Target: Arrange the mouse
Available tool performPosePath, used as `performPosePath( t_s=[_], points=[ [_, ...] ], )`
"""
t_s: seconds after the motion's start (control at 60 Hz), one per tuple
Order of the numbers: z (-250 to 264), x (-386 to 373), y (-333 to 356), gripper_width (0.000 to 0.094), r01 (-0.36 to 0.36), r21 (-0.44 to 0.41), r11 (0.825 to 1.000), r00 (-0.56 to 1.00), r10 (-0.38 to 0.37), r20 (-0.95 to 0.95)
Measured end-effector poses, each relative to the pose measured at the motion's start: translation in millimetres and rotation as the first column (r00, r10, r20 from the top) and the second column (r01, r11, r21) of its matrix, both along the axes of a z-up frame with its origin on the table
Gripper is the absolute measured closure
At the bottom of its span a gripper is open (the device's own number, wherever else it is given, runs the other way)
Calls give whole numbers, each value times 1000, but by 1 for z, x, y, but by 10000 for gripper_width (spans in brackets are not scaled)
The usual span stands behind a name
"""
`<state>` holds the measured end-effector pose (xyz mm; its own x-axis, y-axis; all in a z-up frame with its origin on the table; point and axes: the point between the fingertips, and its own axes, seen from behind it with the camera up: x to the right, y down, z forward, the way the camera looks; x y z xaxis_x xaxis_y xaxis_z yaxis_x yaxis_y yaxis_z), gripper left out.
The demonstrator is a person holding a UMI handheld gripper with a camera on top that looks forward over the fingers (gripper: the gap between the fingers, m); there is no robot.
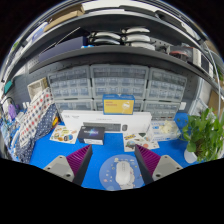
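So the mouse [123,174] is a light grey/white one, sitting on a round blue pad [121,170] on the blue counter [60,152], right between the two fingers of the hand-held gripper [113,163]. The fingers are spread apart, with a visible gap on each side of the mouse, so nothing is being squeezed; the mouse just rests on the pad on its own. The purple pads [147,159] on the inner faces of the fingers angle in toward it from left and right.

Beyond the fingers, further back on the counter, there's a long white box [105,122] with a yellow box [118,105] on top of it, and a dark flat item [93,134] just in front. Some colourful packets [66,133] lie to the left of that. A green leafy plant [205,133] stands off to the right side. Behind everything is a wall of small clear drawer cabinets [118,82], and shelves [120,40] above carrying white stuff I can't make out.
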<state>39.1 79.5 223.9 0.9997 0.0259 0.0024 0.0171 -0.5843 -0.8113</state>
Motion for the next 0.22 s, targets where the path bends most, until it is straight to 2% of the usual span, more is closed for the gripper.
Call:
performPosePath(
  t_s=[0.217],
  points=[
    [3, -10, -4, 66, -6, 4, 1000, 1000, 6, 1]
  ],
)
